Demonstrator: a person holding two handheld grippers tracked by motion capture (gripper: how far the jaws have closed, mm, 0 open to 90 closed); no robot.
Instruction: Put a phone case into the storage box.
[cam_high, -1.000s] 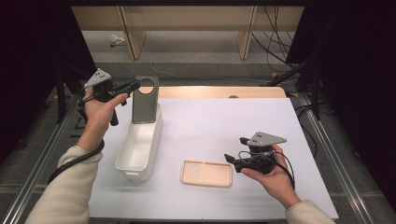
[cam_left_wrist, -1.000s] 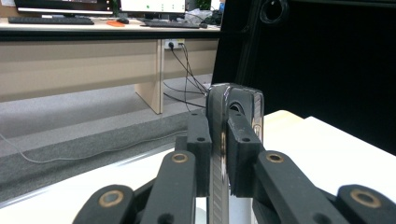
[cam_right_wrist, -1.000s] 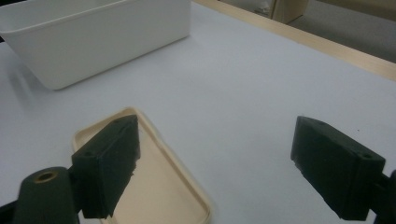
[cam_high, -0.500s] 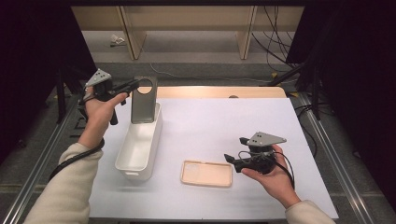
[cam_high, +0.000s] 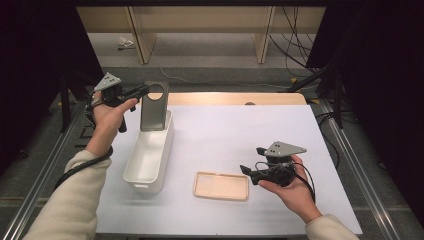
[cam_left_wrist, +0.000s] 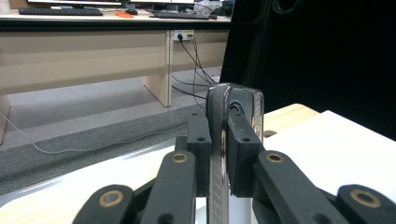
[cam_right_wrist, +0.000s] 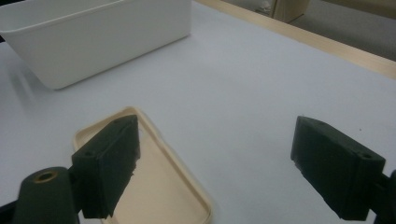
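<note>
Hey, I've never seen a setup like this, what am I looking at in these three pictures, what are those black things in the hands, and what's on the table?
A person sits at a white table, holding a handheld gripper in each hand: a black tool with two fingers that pinch.

The high view looks down from above the person. The other two pictures come from small cameras riding on each gripper, looking out along its fingers.

The left gripper is shut on a grey phone-shaped slab, holding it upright over the far end of a white bin. In the left gripper view you see that slab edge-on, pinched between the fingers.

The right gripper is open, its fingers spread just beside and above a beige phone case lying flat on the table, hollow side up.
</note>
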